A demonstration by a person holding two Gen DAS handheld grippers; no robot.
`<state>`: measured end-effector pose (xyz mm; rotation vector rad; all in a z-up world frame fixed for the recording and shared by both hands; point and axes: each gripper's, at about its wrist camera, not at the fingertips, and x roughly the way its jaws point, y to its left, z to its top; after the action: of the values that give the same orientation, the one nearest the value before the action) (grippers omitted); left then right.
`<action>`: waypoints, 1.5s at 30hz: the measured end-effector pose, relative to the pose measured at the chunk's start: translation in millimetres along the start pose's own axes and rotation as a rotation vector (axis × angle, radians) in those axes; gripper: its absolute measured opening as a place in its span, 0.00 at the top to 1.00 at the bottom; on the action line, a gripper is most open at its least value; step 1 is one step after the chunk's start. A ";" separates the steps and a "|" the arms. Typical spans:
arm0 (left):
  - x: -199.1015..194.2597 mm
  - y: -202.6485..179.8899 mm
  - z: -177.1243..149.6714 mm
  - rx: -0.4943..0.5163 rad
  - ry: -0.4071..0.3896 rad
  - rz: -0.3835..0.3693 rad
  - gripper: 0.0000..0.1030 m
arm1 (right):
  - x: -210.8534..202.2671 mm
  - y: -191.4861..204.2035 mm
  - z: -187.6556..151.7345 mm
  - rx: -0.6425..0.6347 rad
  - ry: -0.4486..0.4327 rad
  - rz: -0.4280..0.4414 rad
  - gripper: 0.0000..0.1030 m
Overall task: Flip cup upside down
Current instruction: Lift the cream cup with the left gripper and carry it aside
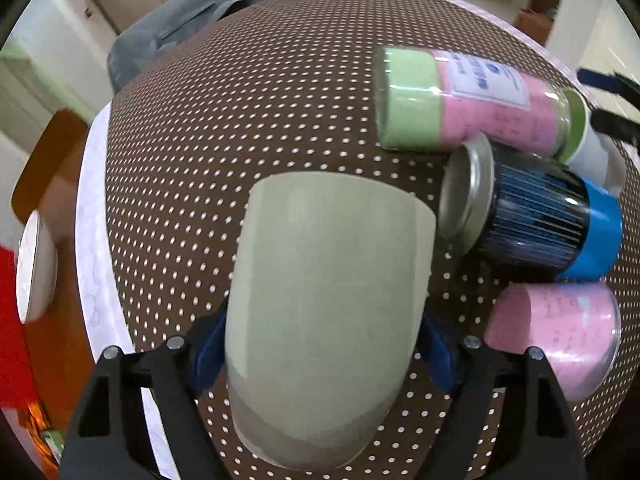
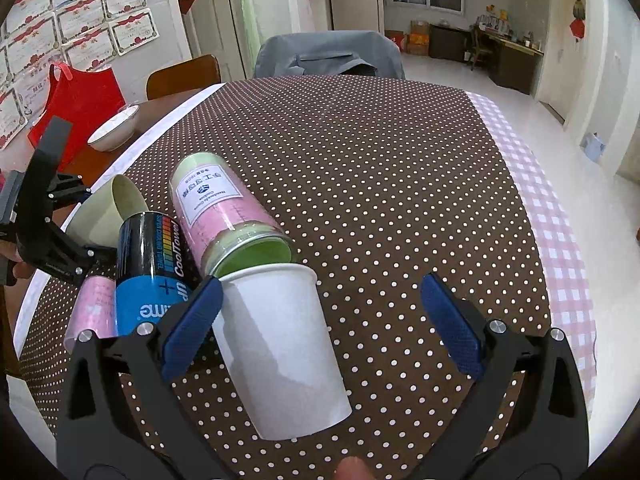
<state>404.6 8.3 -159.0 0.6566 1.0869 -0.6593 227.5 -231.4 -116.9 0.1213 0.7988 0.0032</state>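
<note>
A pale green cup [image 1: 328, 312] is clamped between the blue pads of my left gripper [image 1: 320, 348], held tilted over the dotted brown tablecloth [image 1: 240, 120]. In the right wrist view the same green cup [image 2: 108, 216] shows at the left, its open mouth facing right, held by the left gripper [image 2: 60, 232]. My right gripper [image 2: 320, 320] is open above the table. A white paper cup [image 2: 280, 352] lies on its side between its fingers, nearer the left pad [image 2: 192, 320].
A pink and green canister [image 1: 472, 104], a black and blue can [image 1: 536, 220] and a pink roll [image 1: 556, 336] lie together by the cups. A white bowl [image 2: 114, 128] and a red bag [image 2: 80, 96] sit at the far left. A grey-covered chair [image 2: 328, 56] stands behind the table.
</note>
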 end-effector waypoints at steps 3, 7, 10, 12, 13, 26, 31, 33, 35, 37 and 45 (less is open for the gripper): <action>-3.1 3.8 -6.7 -0.059 0.006 0.024 0.23 | -4.7 0.2 -3.2 0.003 -0.008 0.011 0.06; -12.6 10.0 -19.5 -0.147 -0.004 0.044 0.23 | -14.1 0.0 -9.3 0.002 -0.025 0.024 0.06; -29.1 6.7 -32.6 -0.193 -0.024 0.058 0.23 | -23.6 1.9 -12.7 0.001 -0.041 0.036 0.06; -42.6 2.6 -41.5 -0.217 -0.037 0.072 0.23 | -31.1 3.7 -15.2 -0.002 -0.055 0.044 0.06; -50.8 0.1 -45.8 -0.230 -0.046 0.082 0.23 | -34.6 4.0 -16.5 -0.002 -0.062 0.048 0.06; -137.4 -75.1 -76.0 -0.250 -0.175 0.122 0.23 | -101.4 -6.9 -56.4 0.008 -0.172 0.080 0.06; -158.7 -116.1 -86.4 -0.284 -0.250 0.110 0.23 | -122.3 -7.8 -77.8 0.009 -0.206 0.083 0.06; -161.3 -130.8 -90.2 -0.299 -0.276 0.094 0.23 | -127.1 -7.7 -86.1 0.014 -0.213 0.082 0.06; -161.8 -148.4 -93.5 -0.314 -0.298 0.071 0.23 | -132.3 -9.1 -94.8 0.027 -0.217 0.091 0.06; -158.6 -164.7 -95.3 -0.323 -0.306 0.044 0.23 | -137.4 -8.4 -100.9 0.030 -0.223 0.092 0.06; -125.4 -217.6 -83.4 -0.276 -0.261 -0.036 0.23 | -150.8 -24.7 -114.9 0.067 -0.244 0.084 0.06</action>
<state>152.3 -47.5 -102.0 0.3038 0.9262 -0.5936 39.1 -250.9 -91.3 0.2142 0.5500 0.0409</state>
